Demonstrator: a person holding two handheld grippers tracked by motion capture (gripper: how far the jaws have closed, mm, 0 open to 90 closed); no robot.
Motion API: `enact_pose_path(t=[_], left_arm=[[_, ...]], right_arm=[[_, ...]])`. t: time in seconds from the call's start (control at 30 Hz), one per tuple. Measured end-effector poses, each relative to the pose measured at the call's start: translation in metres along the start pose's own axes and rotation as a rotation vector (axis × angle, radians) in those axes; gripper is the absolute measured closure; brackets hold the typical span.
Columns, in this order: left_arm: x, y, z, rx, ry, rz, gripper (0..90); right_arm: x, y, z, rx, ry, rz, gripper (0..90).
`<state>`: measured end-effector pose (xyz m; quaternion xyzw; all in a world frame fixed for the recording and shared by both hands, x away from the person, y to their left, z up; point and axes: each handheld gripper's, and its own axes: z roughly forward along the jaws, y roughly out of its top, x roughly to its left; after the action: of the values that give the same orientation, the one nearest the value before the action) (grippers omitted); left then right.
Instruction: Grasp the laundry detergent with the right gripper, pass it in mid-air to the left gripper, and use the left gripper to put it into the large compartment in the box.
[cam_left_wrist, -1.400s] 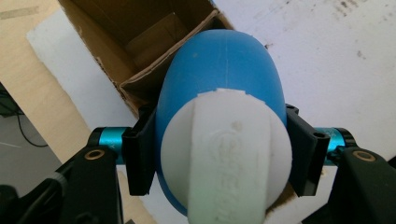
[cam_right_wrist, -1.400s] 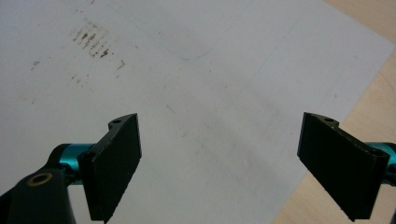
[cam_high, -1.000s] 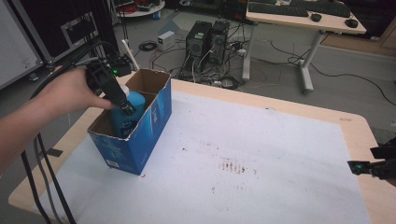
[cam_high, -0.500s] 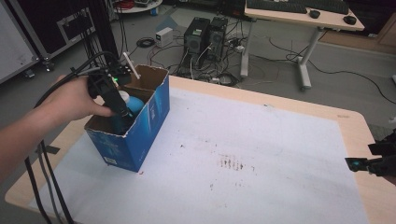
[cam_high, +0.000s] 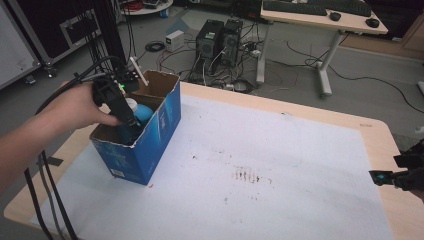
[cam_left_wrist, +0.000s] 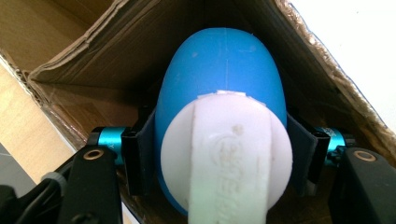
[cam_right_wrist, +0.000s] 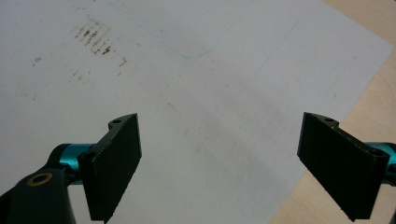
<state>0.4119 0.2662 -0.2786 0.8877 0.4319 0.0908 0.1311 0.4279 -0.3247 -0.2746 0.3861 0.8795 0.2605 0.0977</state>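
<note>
My right gripper (cam_right_wrist: 219, 163) hovers, jaws apart, over the stained white sheet (cam_high: 280, 170) on the wooden worktop (cam_high: 380, 135). My left gripper (cam_left_wrist: 219, 154) clamps the blue bottle (cam_left_wrist: 219, 70) inside the cardboard box (cam_high: 155, 135). Beyond: computer towers (cam_high: 220, 37), floor cables.

Left hand-held gripper (cam_left_wrist: 219, 156) clamps blue bottle (cam_left_wrist: 219, 79) — white cap (cam_left_wrist: 226, 154) nearest — inside cardboard box (cam_left_wrist: 88, 56).

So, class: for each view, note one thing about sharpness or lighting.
High view: even room light, fairly soft; the left gripper in the cardboard box is dark. Left gripper view: the blue bottle is sharp, its white cap softly blurred, the box interior shadowed. Right gripper view: the white mat is evenly lit, without glare.
</note>
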Motion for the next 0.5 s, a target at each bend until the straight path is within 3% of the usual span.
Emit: enact_pose_path(t=[0.5], left_arm=[[-0.0009, 0.0016, 0.0004, 0.015, 0.002, 0.002, 37.1]], right_arm=[[-0.0011, -0.0033, -0.0007, -0.003, 0.002, 0.004, 13.1]])
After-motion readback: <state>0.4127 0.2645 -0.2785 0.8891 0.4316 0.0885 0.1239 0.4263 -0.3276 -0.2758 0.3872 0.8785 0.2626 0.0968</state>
